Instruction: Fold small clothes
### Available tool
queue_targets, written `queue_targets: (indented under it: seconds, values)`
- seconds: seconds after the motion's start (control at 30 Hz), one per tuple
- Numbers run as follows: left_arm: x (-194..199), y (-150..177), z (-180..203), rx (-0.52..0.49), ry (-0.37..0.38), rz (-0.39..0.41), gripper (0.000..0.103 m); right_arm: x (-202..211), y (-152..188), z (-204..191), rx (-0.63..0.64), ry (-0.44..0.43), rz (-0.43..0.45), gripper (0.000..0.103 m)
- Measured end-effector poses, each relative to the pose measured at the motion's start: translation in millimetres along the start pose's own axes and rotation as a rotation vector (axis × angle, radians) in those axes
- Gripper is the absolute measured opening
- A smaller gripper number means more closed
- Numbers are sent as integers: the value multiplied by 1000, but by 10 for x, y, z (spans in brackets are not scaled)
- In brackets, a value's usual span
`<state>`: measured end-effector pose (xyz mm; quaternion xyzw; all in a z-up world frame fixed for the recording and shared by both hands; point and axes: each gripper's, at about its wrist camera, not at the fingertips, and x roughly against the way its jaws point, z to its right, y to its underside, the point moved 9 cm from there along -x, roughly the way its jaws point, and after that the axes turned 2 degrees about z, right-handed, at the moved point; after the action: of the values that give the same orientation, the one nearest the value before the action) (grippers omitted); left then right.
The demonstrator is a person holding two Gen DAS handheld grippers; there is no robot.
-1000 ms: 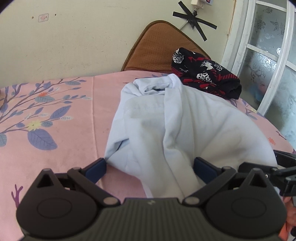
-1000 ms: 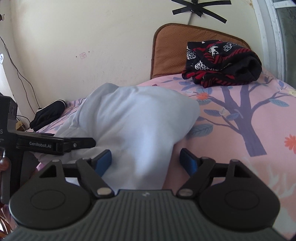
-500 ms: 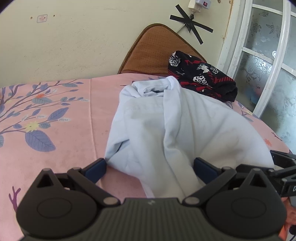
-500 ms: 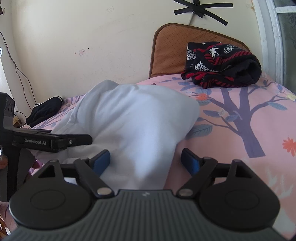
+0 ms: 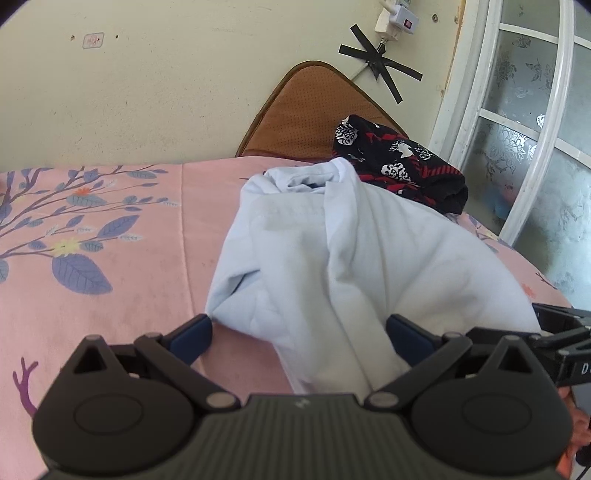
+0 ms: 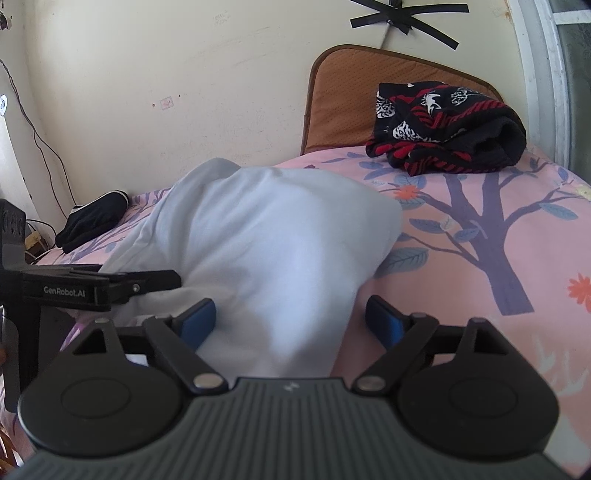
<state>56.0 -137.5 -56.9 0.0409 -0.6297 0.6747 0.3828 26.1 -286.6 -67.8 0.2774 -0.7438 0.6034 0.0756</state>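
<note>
A shirt (image 5: 332, 266) lies on the bed (image 5: 110, 295), patterned garment (image 5: 399, 162) behind it.

Pink bedsheet (image 5: 110, 317) (image 6: 480, 332), printed with purple tree branches, blue leaves and small flowers. Brown cushion (image 5: 314, 110) (image 6: 343, 103), upright against the cream wall (image 5: 147, 92) (image 6: 184, 74). Black tape cross (image 5: 380, 62) (image 6: 402, 16) on the wall, fixing a cord. White power adapter (image 5: 397, 16) above it. White-framed window (image 5: 517, 129) with frosted floral glass. Black glove (image 6: 92, 221) at the bed's far edge.
</note>
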Motion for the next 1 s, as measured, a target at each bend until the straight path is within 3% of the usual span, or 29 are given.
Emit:
queue_targets:
  seconds: [1.0]
  values:
    - [2, -1, -1, 1, 0, 0, 103, 0, 0, 16, 21, 8, -7, 93]
